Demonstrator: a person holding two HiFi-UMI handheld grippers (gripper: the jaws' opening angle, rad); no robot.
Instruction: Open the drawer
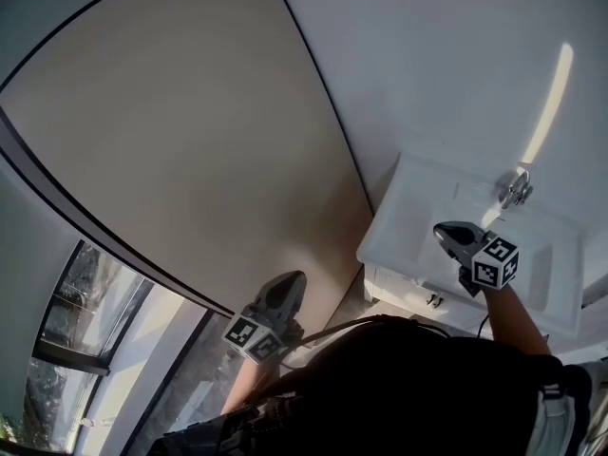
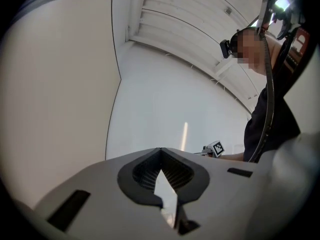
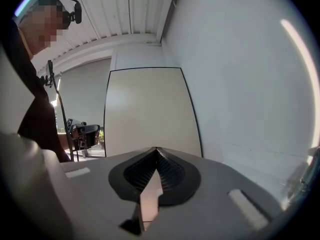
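Note:
A white basin unit (image 1: 410,190) with a chrome tap (image 1: 514,188) stands against the white wall at the right of the head view. Below its near rim is a white drawer front (image 1: 404,291) with a small dark handle (image 1: 435,300). My right gripper (image 1: 444,230) hovers over the basin, shut, with nothing between its jaws (image 3: 156,149). My left gripper (image 1: 291,279) is held out to the left of the unit in front of a beige panel, also shut and empty (image 2: 160,150). The right gripper's marker cube (image 2: 217,148) shows in the left gripper view.
A large beige panel (image 1: 190,141) with a dark edge fills the wall to the left. A window with dark frames (image 1: 85,331) lies at the lower left. In the right gripper view a dark chair-like thing (image 3: 84,134) stands far off beside the panel.

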